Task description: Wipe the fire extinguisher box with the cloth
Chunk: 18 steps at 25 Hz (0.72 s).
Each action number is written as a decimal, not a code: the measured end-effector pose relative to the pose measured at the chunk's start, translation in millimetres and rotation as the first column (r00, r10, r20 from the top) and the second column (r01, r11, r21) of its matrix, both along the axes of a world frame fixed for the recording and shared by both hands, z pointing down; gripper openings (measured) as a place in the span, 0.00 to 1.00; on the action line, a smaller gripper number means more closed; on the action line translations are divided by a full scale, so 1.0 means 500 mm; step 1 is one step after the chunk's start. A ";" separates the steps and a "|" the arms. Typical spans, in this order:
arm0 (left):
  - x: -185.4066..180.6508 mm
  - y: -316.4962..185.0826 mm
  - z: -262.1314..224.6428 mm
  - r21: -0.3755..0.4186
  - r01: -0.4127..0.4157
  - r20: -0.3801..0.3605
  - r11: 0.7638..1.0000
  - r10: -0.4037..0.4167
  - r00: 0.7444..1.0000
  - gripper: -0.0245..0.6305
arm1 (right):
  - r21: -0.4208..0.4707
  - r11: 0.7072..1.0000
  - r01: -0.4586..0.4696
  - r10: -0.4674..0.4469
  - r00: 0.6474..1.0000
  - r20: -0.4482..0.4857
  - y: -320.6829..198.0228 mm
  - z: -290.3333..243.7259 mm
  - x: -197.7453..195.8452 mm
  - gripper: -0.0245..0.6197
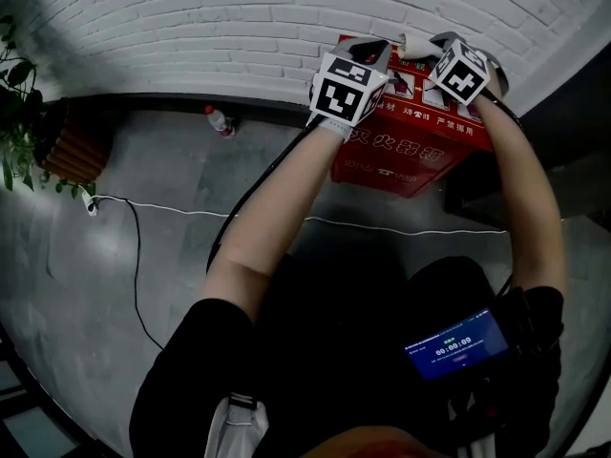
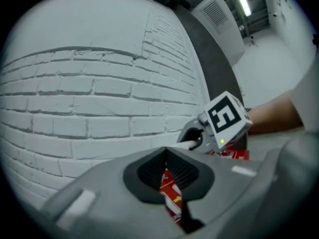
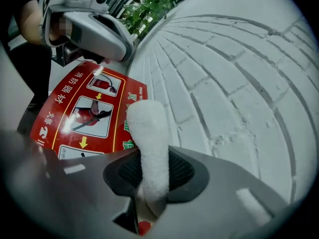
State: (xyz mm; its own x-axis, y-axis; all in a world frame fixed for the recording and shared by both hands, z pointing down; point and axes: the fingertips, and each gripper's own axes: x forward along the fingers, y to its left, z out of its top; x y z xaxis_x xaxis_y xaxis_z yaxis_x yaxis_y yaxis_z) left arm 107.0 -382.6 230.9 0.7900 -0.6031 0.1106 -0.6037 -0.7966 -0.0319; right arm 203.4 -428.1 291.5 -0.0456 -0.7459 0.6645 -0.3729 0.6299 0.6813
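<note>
right gripper (image 3: 148, 179) clamped on cloth (image 3: 148, 131) (juts ahead of jaws) | left gripper (image 2: 167, 176) closed, empty | fire extinguisher box (image 1: 412, 156) against wall — lid just under cloth, slightly left

Grey floor (image 1: 115, 284) carries red fire extinguisher box (image 1: 410, 156) at brick wall (image 1: 239, 27), small bottle (image 1: 220, 120), white cable (image 1: 191, 210) across.

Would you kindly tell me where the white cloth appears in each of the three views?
Head view: cloth at top, right of centre, over the fire extinguisher box.
Left gripper view: small white strip right of centre, in the right gripper.
Right gripper view: cloth centre, clamped between the jaws.
Shared landmark: the red box.
</note>
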 end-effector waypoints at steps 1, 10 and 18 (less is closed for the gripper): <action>-0.001 -0.001 0.000 0.000 0.000 -0.006 1.000 0.000 1.000 0.04 | -0.018 1.000 0.003 -0.004 1.000 -0.002 0.001 0.012 -0.002 0.19; -0.014 0.015 0.002 0.004 0.002 -0.002 1.000 -0.002 1.000 0.04 | -0.136 0.990 0.024 -0.020 0.999 0.031 0.057 0.039 -0.031 0.18; -0.038 0.059 -0.001 0.006 0.017 0.003 1.000 -0.017 1.000 0.04 | -0.201 0.978 0.064 -0.057 0.998 0.041 0.153 0.049 -0.075 0.18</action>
State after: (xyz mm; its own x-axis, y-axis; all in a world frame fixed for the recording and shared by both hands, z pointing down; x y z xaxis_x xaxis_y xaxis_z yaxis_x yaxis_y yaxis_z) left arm 88.2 -353.2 230.3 0.7796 -0.6168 0.1089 -0.6167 -0.7863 -0.0385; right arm 165.9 -351.5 316.2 -0.1121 -0.5916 0.7984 -0.3507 0.7753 0.5253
